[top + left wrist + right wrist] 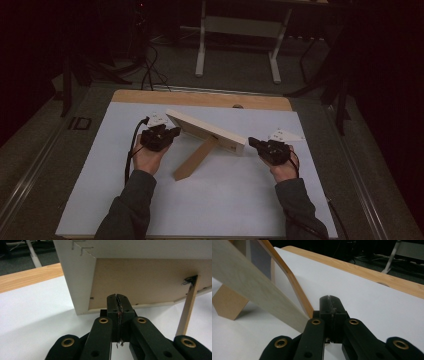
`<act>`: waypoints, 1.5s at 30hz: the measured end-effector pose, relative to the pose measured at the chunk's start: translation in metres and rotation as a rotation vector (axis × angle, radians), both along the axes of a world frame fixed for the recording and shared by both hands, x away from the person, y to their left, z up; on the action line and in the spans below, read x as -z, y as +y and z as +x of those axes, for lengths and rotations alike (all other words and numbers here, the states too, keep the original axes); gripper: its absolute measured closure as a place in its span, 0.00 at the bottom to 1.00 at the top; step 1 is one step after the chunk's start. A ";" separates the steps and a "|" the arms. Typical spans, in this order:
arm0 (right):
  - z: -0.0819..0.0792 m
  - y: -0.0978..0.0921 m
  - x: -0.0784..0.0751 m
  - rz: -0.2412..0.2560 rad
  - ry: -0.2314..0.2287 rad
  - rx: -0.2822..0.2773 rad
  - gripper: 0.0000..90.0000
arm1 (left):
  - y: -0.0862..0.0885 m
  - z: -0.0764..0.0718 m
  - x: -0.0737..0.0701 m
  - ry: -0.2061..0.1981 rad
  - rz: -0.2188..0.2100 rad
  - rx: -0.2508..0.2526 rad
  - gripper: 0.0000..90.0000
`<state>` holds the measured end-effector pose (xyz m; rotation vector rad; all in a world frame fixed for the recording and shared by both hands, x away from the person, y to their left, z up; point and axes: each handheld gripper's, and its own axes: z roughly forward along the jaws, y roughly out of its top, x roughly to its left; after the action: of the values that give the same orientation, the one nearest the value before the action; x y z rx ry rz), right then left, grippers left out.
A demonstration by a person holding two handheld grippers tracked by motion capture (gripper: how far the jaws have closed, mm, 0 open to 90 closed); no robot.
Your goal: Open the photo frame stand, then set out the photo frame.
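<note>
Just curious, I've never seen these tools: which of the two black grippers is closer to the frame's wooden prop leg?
The left gripper, at the frame's far-left end. The prop leg slants down towards that side, while the right gripper sits at the opposite end.

frame front: glazed face of the pale wooden picture frame turned away in the high view, contents hidden | frame top: cut off by the upper edge in the left gripper view | dark scribble at the light wooden back stand: too blurred to identify | frame's near edge: blurred in the right gripper view
</note>
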<state>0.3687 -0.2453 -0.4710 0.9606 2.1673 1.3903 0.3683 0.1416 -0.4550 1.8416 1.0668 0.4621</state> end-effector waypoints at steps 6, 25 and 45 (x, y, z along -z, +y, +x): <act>0.001 0.001 -0.001 0.000 -0.001 0.001 1.00 | 0.001 0.003 0.002 0.001 -0.001 -0.010 1.00; 0.010 0.008 0.003 0.016 0.028 -0.002 1.00 | -0.001 0.011 0.004 -0.005 -0.018 -0.012 1.00; 0.014 0.013 0.009 0.020 0.049 -0.023 1.00 | -0.009 0.017 0.006 0.003 -0.005 -0.011 1.00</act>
<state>0.3828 -0.2318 -0.4797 0.9893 2.2108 1.4159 0.3852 0.1329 -0.4612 1.8330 1.0801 0.4630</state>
